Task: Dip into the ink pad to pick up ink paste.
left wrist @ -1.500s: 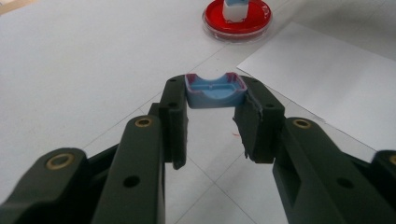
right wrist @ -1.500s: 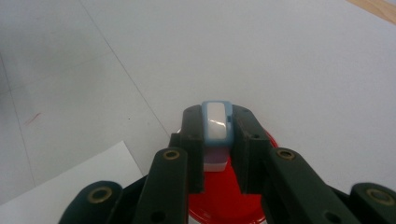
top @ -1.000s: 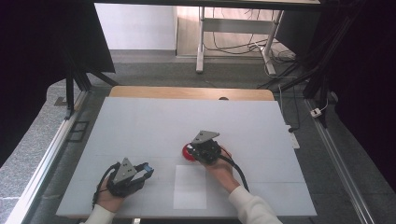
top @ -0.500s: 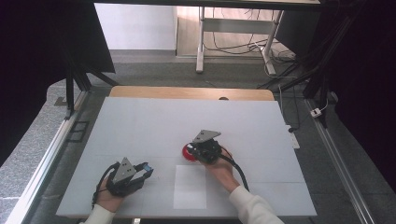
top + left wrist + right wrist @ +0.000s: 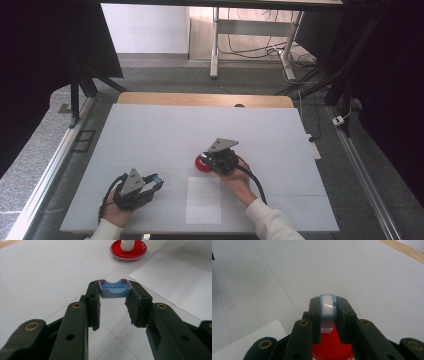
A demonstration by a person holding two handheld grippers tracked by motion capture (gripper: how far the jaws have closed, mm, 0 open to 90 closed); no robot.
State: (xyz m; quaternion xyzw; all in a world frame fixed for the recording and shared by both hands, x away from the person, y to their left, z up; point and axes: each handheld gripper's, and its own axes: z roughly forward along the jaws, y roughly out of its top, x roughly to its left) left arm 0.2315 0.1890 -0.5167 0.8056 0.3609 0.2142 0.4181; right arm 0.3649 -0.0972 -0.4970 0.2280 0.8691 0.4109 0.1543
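A round red dish (image 5: pixel 201 164) sits on the white table just past a white paper sheet (image 5: pixel 204 200). My right gripper (image 5: pixel 209 160) is shut on a small white block with a light-blue rim (image 5: pixel 327 307), held upright over the red dish (image 5: pixel 329 348). At the near left, my left gripper (image 5: pixel 158 181) is shut on a blue cap-like piece (image 5: pixel 115 288), hollow side up, pinched between the jaw tips just above the table. In the left gripper view the red dish (image 5: pixel 135 251) lies ahead with the white block (image 5: pixel 128 244) standing in it.
The paper sheet (image 5: pixel 175 280) lies flat between the two hands. The white table top (image 5: pixel 150 135) ends at a wooden strip (image 5: pixel 200 99) along its far edge. Metal rails run along both sides, and cables lie on the floor beyond.
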